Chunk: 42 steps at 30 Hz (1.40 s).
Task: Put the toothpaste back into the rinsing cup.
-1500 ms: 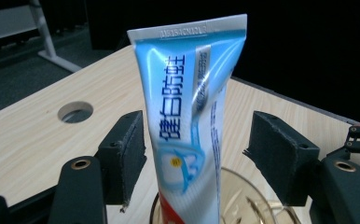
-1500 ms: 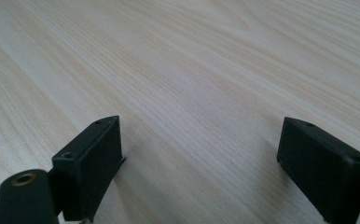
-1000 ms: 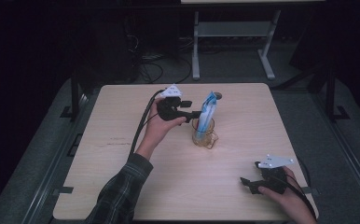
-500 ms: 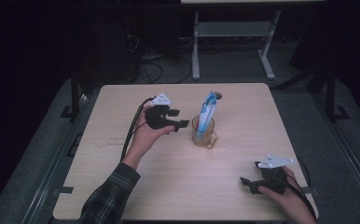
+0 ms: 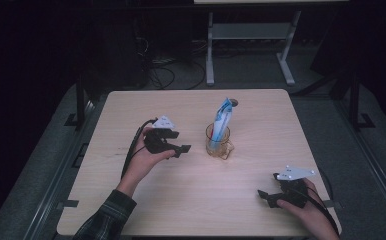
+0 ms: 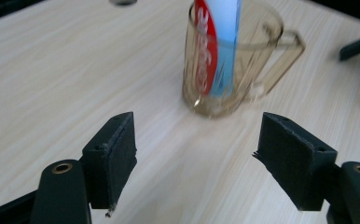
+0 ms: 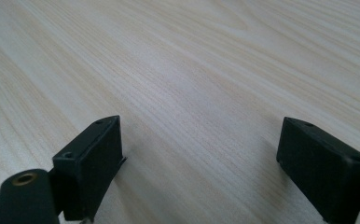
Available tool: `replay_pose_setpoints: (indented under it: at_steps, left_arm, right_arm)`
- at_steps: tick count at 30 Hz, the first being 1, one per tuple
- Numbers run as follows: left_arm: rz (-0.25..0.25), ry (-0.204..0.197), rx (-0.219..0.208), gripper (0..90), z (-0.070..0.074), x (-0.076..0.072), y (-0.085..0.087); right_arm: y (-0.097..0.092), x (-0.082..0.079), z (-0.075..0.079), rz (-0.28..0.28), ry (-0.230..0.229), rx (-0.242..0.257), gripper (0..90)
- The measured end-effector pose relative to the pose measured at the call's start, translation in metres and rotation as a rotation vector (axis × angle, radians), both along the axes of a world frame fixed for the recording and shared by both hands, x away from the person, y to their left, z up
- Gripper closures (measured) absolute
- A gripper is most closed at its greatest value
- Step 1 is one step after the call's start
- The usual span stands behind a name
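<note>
Standing just beyond left gripper (image 6: 194, 154): toothpaste mug (image 6: 257, 60)

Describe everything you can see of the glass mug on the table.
The glass mug is clear, amber-tinted glass with a round body and one side handle. It stands upright near the middle of the pale wooden table. A toothpaste tube, blue and white with red, stands in it, leaning out past the rim. Neither gripper touches the mug.

The high view is dim: the room beyond the far edge is nearly black, while the surface (image 5: 191, 200) is evenly lit from above with faint shadows. In the left gripper view, the mug (image 6: 243, 70) is slightly motion-blurred; wood grain in the right gripper view softens far off.
</note>
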<state>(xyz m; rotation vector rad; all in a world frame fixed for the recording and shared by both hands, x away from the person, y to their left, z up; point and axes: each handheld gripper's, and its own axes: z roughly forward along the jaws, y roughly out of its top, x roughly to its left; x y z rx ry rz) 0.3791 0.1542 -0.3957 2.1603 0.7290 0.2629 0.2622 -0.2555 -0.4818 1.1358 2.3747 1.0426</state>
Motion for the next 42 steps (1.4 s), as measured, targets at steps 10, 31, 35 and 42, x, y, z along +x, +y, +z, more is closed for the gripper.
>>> replay_pose_setpoints:
  at_steps: [10,31,35,42]
  left_arm:
    - [0.011,0.023,0.033,25.2,-0.017,-0.024,0.018]
    - [0.066,0.057,0.074,25.2,-0.052,-0.070,0.064]
    - [0.071,0.060,0.076,25.0,-0.056,-0.077,0.072]
    - [0.076,0.045,0.059,24.3,-0.063,-0.093,0.088]
  right_arm:
    - [0.000,0.000,0.000,0.000,-0.001,-0.001,13.3]
    - [0.000,0.000,0.000,-0.004,-0.001,-0.002,13.3]
    - [0.000,0.000,0.000,-0.005,-0.001,-0.002,13.2]
    - [0.000,0.000,0.000,-0.006,-0.001,-0.001,13.2]
